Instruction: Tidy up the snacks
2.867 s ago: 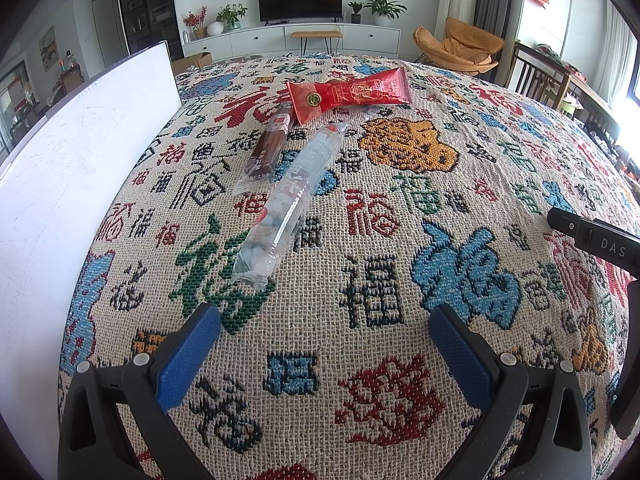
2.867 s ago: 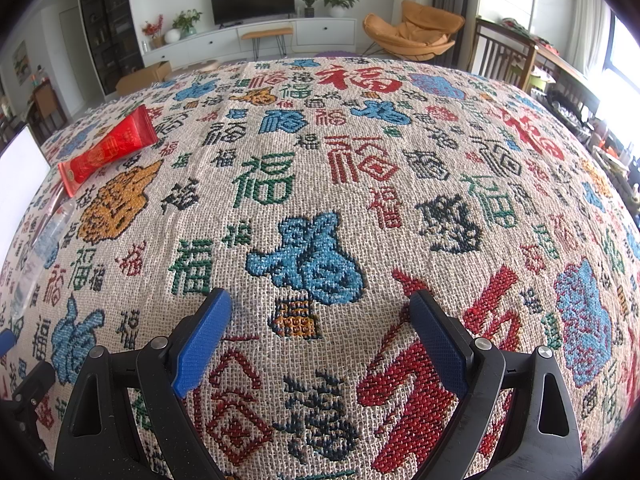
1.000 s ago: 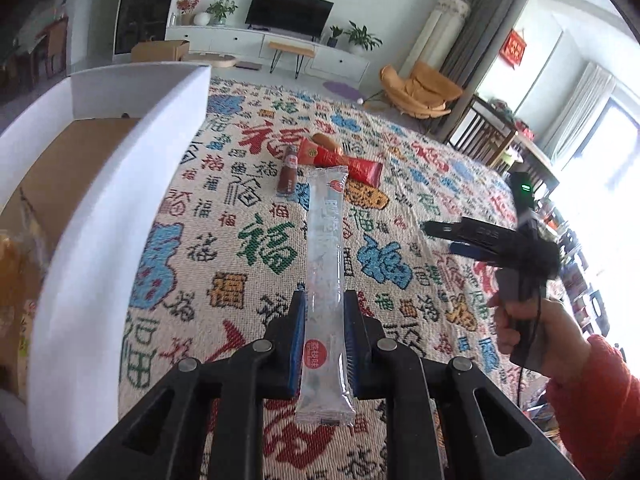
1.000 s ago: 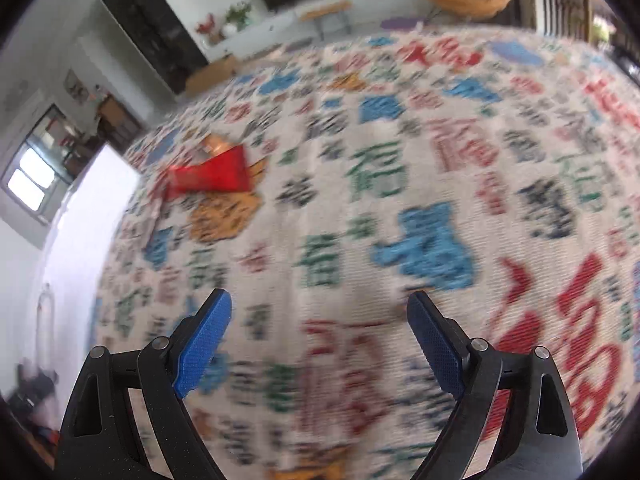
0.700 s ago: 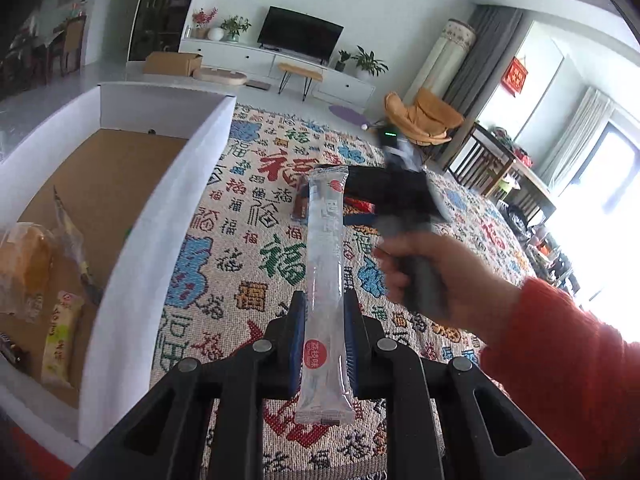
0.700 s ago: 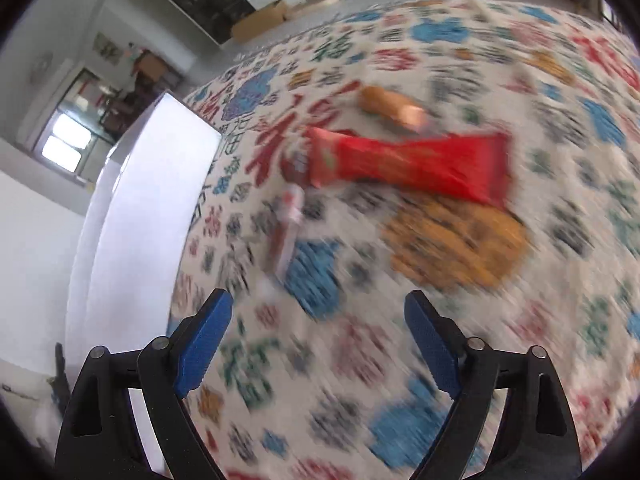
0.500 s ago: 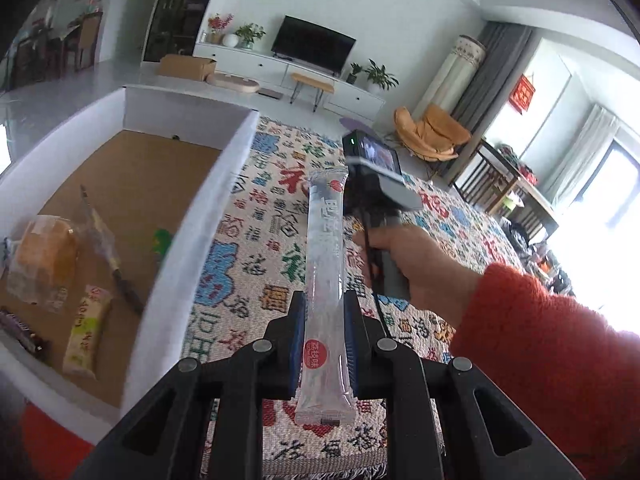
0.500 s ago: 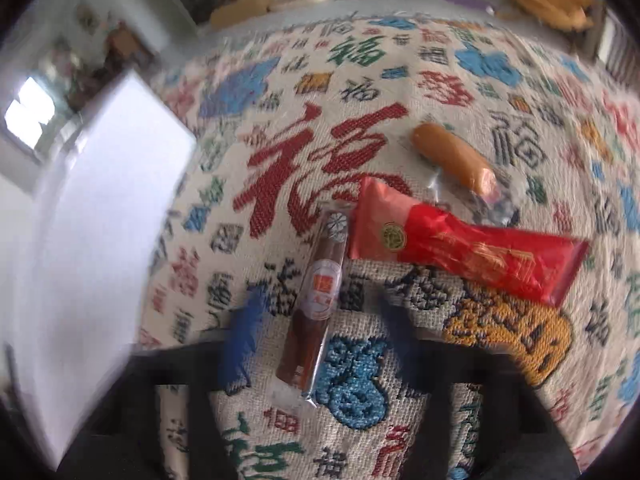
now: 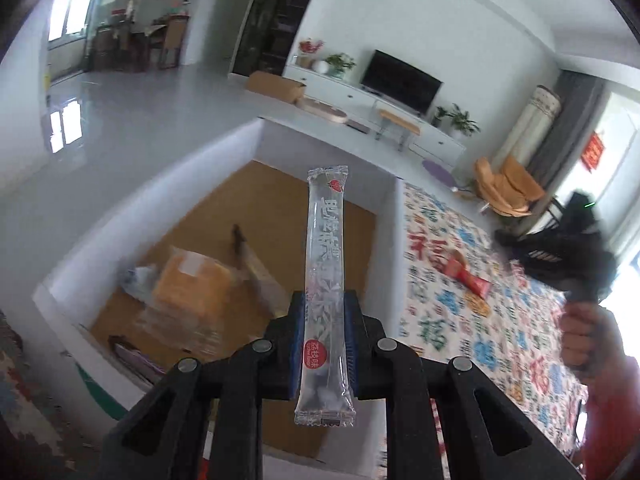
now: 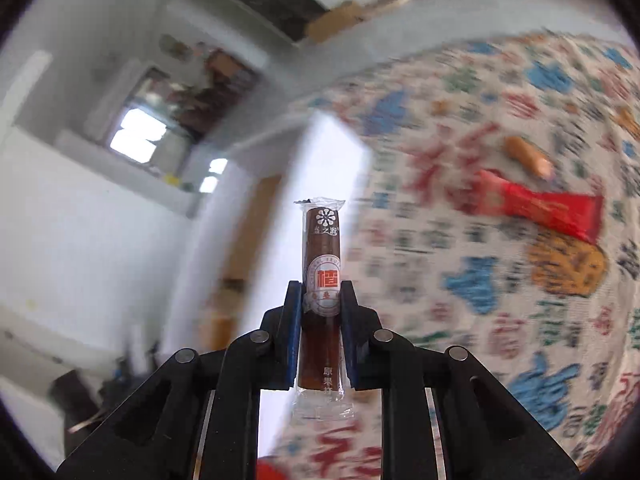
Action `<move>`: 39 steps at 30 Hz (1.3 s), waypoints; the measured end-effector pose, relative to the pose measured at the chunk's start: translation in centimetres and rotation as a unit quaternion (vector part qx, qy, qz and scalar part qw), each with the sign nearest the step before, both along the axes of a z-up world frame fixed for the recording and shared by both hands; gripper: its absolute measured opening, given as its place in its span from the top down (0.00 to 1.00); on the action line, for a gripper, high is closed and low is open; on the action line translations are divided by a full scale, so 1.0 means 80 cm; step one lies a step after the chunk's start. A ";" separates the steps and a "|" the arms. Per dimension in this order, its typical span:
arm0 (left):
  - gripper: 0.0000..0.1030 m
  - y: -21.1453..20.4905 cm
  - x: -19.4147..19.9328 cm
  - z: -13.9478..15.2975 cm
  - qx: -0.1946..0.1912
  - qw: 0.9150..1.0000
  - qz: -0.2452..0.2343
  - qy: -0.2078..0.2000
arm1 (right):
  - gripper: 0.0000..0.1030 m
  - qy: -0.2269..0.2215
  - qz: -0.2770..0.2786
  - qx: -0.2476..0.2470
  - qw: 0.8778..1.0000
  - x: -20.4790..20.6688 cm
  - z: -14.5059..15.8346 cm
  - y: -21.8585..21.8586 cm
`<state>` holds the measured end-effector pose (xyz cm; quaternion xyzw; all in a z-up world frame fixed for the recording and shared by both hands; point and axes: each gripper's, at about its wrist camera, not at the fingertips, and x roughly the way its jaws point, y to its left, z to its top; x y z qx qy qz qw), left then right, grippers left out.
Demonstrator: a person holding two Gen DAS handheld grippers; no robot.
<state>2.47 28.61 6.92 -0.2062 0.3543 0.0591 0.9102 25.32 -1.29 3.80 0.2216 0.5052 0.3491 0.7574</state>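
My left gripper [image 9: 323,304] is shut on a long clear snack stick [image 9: 325,256], held above the open white box [image 9: 256,140] with a brown floor. Several snacks lie inside the box, among them an orange packet [image 9: 192,292]. In the right wrist view my right gripper [image 10: 320,296] is shut on a brown snack stick [image 10: 322,256], lifted off the cloth beside the box's white wall [image 10: 316,184]. A red packet [image 10: 540,204] and an orange sausage-like snack [image 10: 528,158] still lie on the patterned cloth [image 10: 500,300]. The right gripper's body [image 9: 560,256] and the hand holding it show blurred in the left wrist view.
The box stands at the left edge of the cloth-covered table [image 9: 472,320]. Beyond are a TV unit [image 9: 400,96], an orange chair [image 9: 508,188] and open grey floor [image 9: 140,112]. A red sleeve [image 9: 612,412] fills the lower right of the left wrist view.
My right gripper swung left to the brown stick, shut on it and lifted it toward the box. My left gripper carried the clear stick left, over the box.
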 end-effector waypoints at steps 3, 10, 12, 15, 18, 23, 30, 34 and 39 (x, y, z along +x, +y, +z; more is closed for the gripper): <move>0.77 0.024 0.012 -0.011 0.037 0.998 0.034 0.034 | 0.81 -0.019 0.056 0.039 0.997 -0.022 0.048 0.079; 0.31 0.042 -0.001 -0.022 0.046 0.996 0.073 0.037 | 0.29 -0.088 0.060 -0.024 0.994 -0.059 0.046 0.143; 0.25 0.024 -0.006 -0.019 0.050 0.996 0.063 0.025 | 0.29 -0.111 0.031 -0.087 0.990 -0.065 0.018 0.108; 0.24 -0.024 -0.003 -0.011 0.055 0.998 0.009 0.013 | 0.29 -0.142 -0.032 -0.213 0.966 -0.083 -0.043 0.023; 0.21 -0.095 0.008 -0.002 0.044 0.996 -0.072 0.000 | 0.29 -0.161 -0.106 -0.335 0.922 -0.101 -0.102 -0.067; 0.04 -0.223 0.052 -0.019 0.031 0.980 -0.194 0.005 | 0.29 -0.116 -0.201 -0.388 0.892 -0.115 -0.147 -0.200; 0.04 -0.321 0.165 -0.119 0.074 0.976 -0.195 0.059 | 0.25 -0.101 -0.241 -0.379 0.888 -0.104 -0.157 -0.263; 0.04 -0.332 0.211 -0.167 0.090 0.976 -0.174 0.094 | 0.22 -0.099 -0.247 -0.372 0.889 -0.103 -0.159 -0.264; 0.03 -0.351 0.243 -0.196 0.136 0.969 -0.173 0.111 | 0.20 -0.093 -0.252 -0.365 0.891 -0.099 -0.164 -0.265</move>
